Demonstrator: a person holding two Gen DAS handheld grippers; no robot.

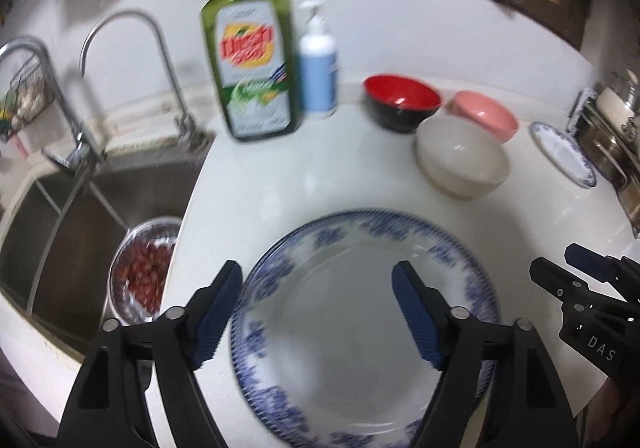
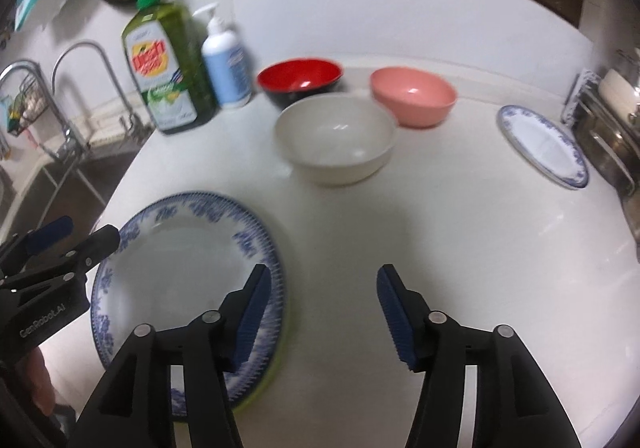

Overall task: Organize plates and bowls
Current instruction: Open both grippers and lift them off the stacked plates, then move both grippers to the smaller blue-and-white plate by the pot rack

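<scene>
A large blue-patterned plate (image 1: pixel 360 328) (image 2: pixel 188 280) lies near the counter's front edge, on top of another plate whose green rim shows beneath. My left gripper (image 1: pixel 318 288) hovers open above it, empty. My right gripper (image 2: pixel 322 292) is open too, its left finger over the plate's right rim and its right finger over bare counter. Further back stand a white bowl (image 1: pixel 462 157) (image 2: pixel 336 137), a red and black bowl (image 1: pixel 402 101) (image 2: pixel 300 81) and a pink bowl (image 1: pixel 484 115) (image 2: pixel 414 95). A small blue-rimmed plate (image 1: pixel 562 153) (image 2: pixel 542 145) lies at the right.
A green dish soap bottle (image 1: pixel 252 59) (image 2: pixel 168 63) and a white pump bottle (image 1: pixel 318 59) (image 2: pixel 226 59) stand at the back. The sink (image 1: pixel 80 199) on the left holds a metal bowl of red food (image 1: pixel 144 272). Two taps (image 1: pixel 132 63) rise behind it. Metal pots (image 2: pixel 612 135) crowd the right edge.
</scene>
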